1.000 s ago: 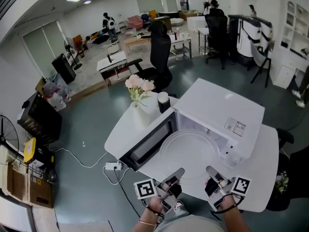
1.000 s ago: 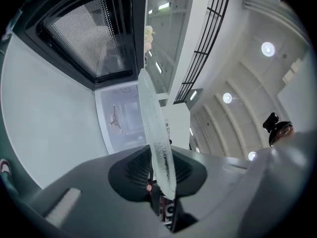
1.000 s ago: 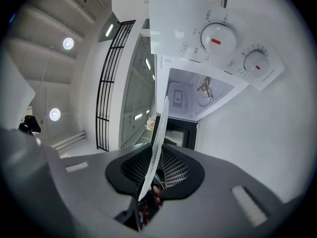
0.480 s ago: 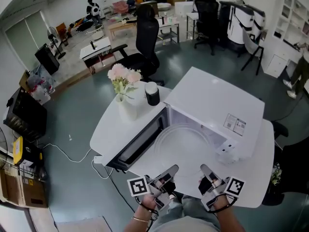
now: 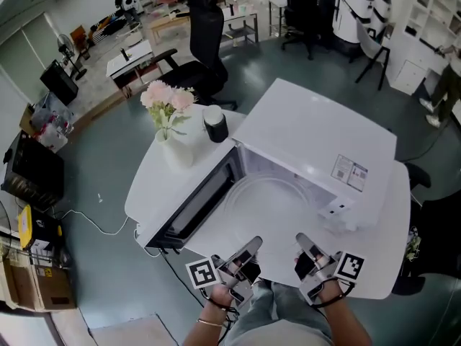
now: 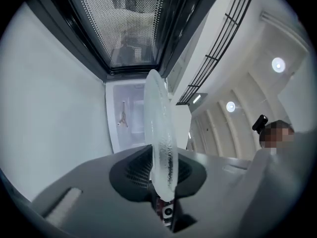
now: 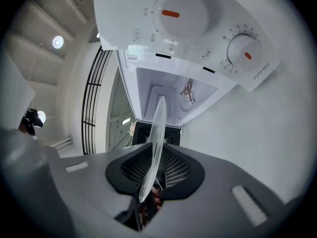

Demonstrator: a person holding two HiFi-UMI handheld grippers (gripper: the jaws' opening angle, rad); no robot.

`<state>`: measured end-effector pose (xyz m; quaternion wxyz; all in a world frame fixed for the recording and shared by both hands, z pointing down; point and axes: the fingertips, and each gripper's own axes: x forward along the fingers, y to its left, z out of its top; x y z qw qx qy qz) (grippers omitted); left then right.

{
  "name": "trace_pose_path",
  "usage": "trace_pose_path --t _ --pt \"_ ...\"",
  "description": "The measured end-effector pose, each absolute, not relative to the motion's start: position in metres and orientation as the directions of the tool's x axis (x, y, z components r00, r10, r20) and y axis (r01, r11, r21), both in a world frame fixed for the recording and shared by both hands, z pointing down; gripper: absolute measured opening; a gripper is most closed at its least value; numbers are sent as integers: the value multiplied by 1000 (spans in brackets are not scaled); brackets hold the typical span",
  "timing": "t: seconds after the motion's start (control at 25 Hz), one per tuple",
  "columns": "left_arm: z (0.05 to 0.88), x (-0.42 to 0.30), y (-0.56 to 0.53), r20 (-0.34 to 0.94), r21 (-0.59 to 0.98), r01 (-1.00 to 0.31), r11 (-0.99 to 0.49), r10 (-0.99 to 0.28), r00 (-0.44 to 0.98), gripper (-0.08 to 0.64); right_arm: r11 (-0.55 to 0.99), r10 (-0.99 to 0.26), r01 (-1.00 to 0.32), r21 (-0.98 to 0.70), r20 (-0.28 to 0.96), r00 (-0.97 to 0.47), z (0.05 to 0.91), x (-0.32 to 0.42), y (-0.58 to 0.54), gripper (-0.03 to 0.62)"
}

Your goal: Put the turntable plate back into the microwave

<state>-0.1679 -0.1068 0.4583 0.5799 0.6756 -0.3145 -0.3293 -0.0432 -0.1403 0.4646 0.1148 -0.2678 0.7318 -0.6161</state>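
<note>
1 round clear glass plate (image 5: 270, 211), textured rim, sits at the mouth of the open microwave (image 5: 317, 143), over the near edge of the white table (image 5: 382, 265). L gripper (image 5: 248, 254) and R gripper (image 5: 304, 247) each clamp its near rim betw. meshed black pads (image 7: 176, 170). Microwave: smooth white box, 2 round knobs (image 7: 171, 14), door (image 5: 198, 204) swung left. Far-left edge: 1 vase (image 5: 173, 146) w/ pink flowers, 1 black cup (image 5: 215, 125). Grey floor (image 5: 108, 193), office rm.

Head view steeply down, all share microwave (image 5: 311, 137)
</note>
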Motion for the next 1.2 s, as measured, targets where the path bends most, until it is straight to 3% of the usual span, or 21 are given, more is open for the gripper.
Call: trace_pose_path --t 0.72,1.2 --pt "477 -163 -122 -124 990 11 -141 -822 555 37 188 -496 -302 -934 175 -851 470 -38 -150 91" --pt "485 -164 -138 -102 989 -33 -146 -821 561 37 271 -548 -501 -822 296 -782 474 -13 -144 97"
